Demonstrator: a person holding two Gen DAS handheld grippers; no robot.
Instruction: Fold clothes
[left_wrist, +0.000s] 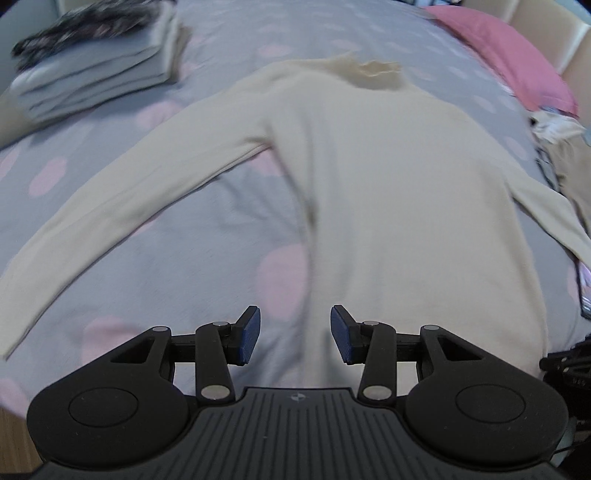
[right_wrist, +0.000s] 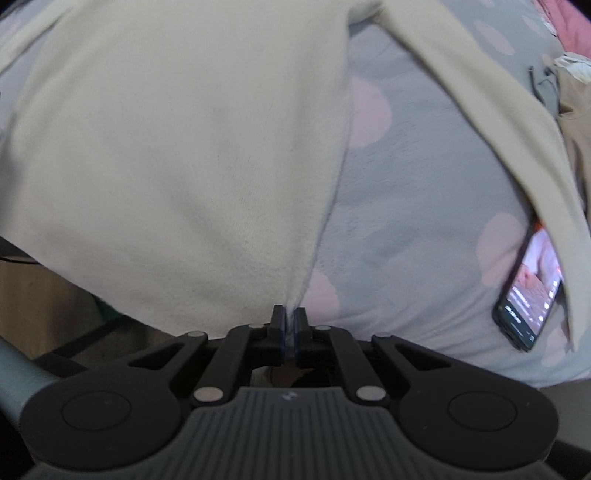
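Observation:
A cream long-sleeved sweater (left_wrist: 388, 184) lies flat on the bed, collar at the far end and both sleeves spread outward. My left gripper (left_wrist: 295, 332) hovers above the sweater's near left edge. It is open, with nothing between its blue pads. In the right wrist view the sweater (right_wrist: 184, 147) fills the upper left. My right gripper (right_wrist: 290, 321) is shut on the sweater's near right bottom corner, and the fabric pulls up into a ridge from the pads. The right sleeve (right_wrist: 498, 110) runs diagonally toward the right.
The bed has a grey cover with pink dots (left_wrist: 221, 221). A stack of folded clothes (left_wrist: 92, 74) sits at the far left and a pink pillow (left_wrist: 509, 55) at the far right. Loose beige garments (left_wrist: 569, 155) lie at the right edge. A lit phone (right_wrist: 532, 295) lies partly under the right sleeve.

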